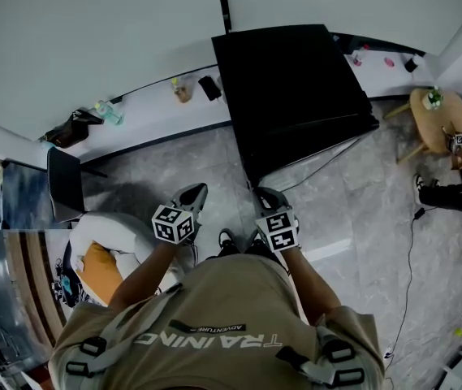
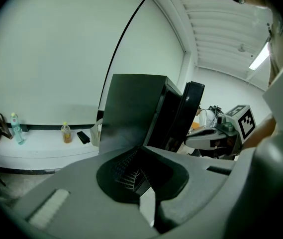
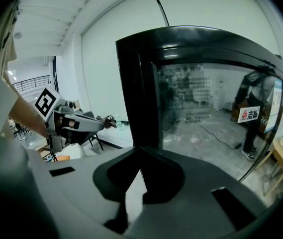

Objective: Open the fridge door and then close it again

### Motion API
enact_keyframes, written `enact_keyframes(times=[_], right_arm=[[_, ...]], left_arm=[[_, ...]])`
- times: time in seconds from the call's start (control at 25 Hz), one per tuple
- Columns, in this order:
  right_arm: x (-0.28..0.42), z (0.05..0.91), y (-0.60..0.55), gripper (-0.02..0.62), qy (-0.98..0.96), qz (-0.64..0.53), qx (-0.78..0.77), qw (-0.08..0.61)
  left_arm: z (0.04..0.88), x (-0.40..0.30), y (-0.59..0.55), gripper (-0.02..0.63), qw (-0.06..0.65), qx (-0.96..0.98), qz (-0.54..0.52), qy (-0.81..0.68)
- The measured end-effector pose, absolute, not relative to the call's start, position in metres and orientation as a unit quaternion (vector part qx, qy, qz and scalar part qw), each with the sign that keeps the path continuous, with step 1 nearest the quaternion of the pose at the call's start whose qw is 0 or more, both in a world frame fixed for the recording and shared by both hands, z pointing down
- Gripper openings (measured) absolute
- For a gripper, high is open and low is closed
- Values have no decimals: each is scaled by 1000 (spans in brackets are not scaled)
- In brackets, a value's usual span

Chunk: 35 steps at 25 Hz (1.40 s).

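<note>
A black fridge (image 1: 295, 96) stands just ahead of both grippers. The left gripper (image 1: 196, 192) and right gripper (image 1: 264, 193) are near its front, jaws together, gripping nothing.

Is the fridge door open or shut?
Slightly open, it seems: in the left gripper view the fridge door stands angled off the cabinet.

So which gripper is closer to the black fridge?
Right. The right gripper is just in front of the fridge, at its near corner; the left gripper is further off, to that corner's left.
</note>
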State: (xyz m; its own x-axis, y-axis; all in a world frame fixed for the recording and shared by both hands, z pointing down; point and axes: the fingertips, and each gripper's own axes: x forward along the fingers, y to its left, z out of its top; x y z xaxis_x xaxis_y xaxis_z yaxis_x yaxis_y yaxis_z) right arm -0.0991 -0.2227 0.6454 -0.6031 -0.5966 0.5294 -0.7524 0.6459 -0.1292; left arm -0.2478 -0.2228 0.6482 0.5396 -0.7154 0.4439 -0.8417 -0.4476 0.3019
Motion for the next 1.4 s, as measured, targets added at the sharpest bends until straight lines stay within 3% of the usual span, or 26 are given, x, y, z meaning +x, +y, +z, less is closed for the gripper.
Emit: enact_keyframes(times=[1.4], right_arm=[[-111, 650, -276, 6, -857, 183, 428, 221]], left_arm=[[636, -283, -274, 2, 231, 852, 105, -457]])
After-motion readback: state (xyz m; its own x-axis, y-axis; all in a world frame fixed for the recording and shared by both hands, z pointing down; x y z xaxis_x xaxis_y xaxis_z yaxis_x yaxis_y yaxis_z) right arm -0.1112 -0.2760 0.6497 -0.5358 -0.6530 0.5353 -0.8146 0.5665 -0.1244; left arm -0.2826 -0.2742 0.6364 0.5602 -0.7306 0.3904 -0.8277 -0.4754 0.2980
